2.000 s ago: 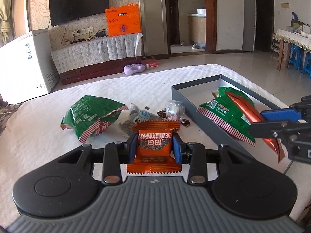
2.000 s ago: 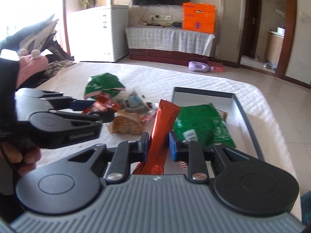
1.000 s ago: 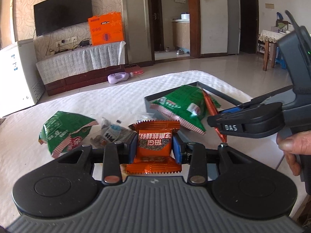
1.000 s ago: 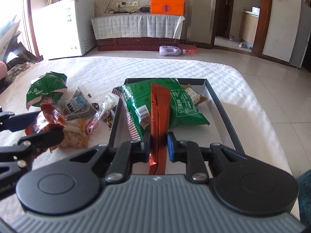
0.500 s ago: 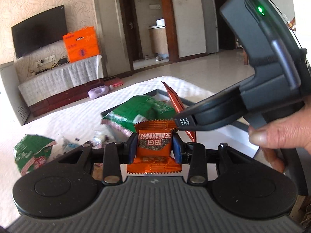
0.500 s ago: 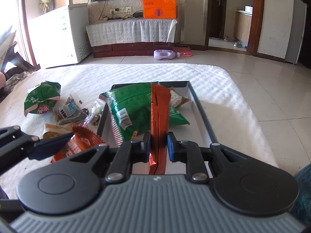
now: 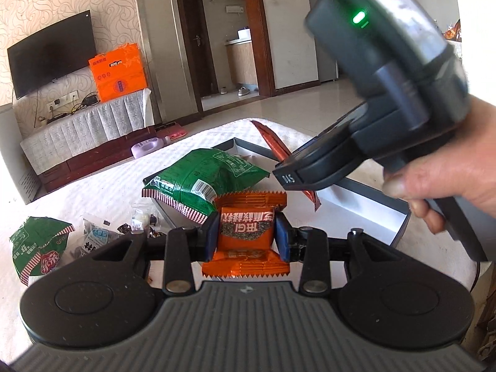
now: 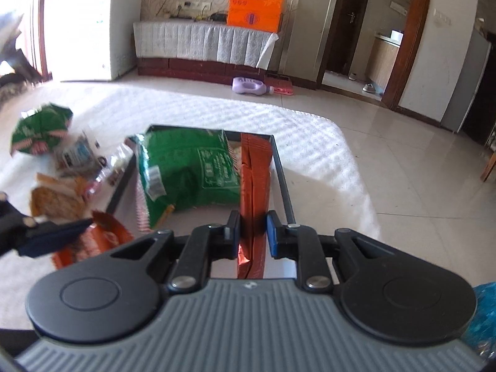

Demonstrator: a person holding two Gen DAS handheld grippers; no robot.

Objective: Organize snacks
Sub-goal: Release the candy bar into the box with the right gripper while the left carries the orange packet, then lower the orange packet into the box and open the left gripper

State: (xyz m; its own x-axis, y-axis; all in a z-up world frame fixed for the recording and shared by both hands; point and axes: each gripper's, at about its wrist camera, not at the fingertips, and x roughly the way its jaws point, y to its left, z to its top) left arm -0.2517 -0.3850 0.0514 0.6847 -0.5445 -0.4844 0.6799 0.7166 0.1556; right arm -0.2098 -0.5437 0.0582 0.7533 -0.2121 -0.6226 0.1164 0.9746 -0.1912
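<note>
The left gripper is closed on the orange packet, its fingers pressing the two side edges of the filled middle section, crimped seals free above and below. The right gripper is closed on the red stick pack, held near its lower end, the rest of the pack reaching forward over the tray. The tray lies on the white-covered worktop and already contains a green bag. A second green bag and several small wrapped snacks remain on the worktop beside the tray. Handling judgement: both held items appear light, with thin glossy film that is likely slippery and crushes easily. The orange packet is short and fairly firm, so a grip across its middle should hold it steady. The stick pack is long and flexible; gripped at one end, its free length may droop or swing, so lower it flat along the tray wall before release. The green bags look air-filled and soft; take them by a sealed edge, not the puffed centre.
</note>
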